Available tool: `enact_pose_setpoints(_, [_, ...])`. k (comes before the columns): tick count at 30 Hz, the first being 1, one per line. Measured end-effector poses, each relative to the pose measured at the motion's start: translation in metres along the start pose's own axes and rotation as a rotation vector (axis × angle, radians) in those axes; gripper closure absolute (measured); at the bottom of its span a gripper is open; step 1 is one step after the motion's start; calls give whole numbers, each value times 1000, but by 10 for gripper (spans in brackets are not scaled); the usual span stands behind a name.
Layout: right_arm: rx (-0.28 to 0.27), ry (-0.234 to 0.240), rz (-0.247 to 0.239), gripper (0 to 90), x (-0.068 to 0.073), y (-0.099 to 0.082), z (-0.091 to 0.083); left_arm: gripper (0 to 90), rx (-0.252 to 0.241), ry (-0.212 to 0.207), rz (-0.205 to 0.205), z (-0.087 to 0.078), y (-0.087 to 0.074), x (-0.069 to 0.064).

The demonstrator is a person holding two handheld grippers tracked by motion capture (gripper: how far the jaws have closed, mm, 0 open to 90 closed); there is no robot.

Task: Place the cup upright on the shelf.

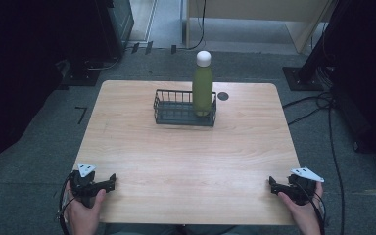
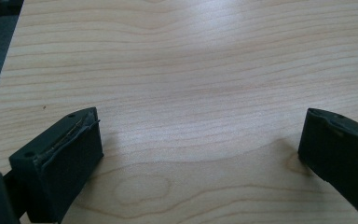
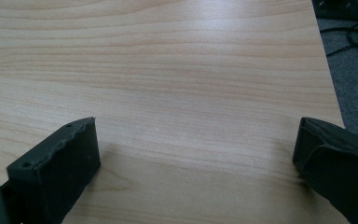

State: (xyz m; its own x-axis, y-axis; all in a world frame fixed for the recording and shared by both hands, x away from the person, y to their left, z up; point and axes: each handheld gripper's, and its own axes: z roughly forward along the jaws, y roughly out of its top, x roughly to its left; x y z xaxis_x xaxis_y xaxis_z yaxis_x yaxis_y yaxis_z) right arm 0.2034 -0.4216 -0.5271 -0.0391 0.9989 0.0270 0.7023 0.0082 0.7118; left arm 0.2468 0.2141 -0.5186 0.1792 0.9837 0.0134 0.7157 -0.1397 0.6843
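**Both grippers parked, bottle waiting in basket**

Left gripper (image 1: 111, 181) and right gripper (image 1: 271, 184): jaws spread wide, nothing between them, resting low at the near corners of the wooden table (image 1: 186, 156). Looks like a neutral start pose, leaving the middle free. The green bottle with a white cap (image 1: 202, 84) stands upright in the right end of the black wire basket (image 1: 169, 108), far side, well apart from both. Upright gives an easy side grip.
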Motion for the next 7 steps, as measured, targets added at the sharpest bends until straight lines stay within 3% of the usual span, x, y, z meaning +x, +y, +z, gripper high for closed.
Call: enact_pose_setpoints(7, [-2, -2, 4, 4, 0, -1, -1, 0, 1, 0, 0, 0, 0, 0])
